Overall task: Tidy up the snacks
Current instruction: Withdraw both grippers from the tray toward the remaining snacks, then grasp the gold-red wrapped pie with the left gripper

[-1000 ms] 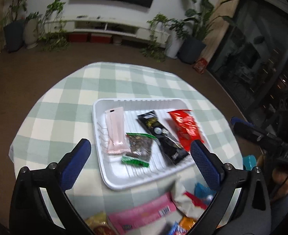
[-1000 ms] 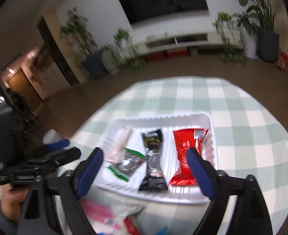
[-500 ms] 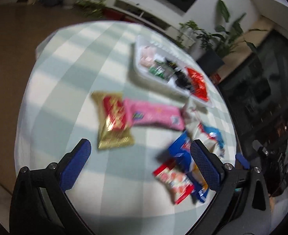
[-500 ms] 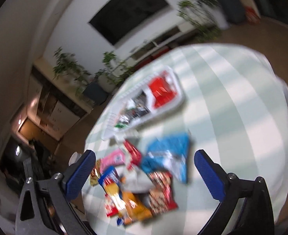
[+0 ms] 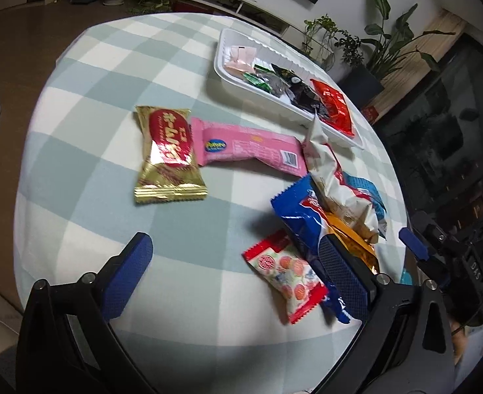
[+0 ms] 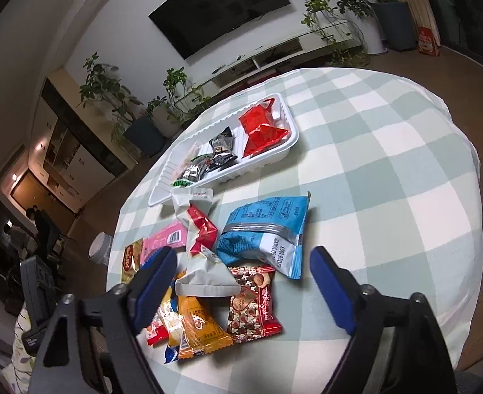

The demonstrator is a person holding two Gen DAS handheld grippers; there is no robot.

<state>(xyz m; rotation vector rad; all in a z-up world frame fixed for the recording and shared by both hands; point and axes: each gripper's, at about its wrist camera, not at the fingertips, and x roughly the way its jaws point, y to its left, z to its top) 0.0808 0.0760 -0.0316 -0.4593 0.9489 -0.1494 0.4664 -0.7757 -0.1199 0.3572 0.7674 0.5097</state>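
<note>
The left gripper (image 5: 238, 272) is wide open and holds nothing. The right gripper (image 6: 244, 284) is closing over the snack pile (image 6: 221, 275) on the checked tablecloth (image 6: 389, 170), near the white tray (image 6: 287, 146), gripping nothing.

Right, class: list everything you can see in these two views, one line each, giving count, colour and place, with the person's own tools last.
tray: one, white, far side of table, holding four packets.
gold-and-red packet: one, table's left.
pink packet: one, beside the gold one.
light blue packet: one, right of the pile.
brown-and-red packet: one, near edge of pile.
orange packet: one, near edge.
tablecloth: one, green-white check.
left gripper: blue pads, open.
right gripper: blue pads, closing, nothing gripped.
</note>
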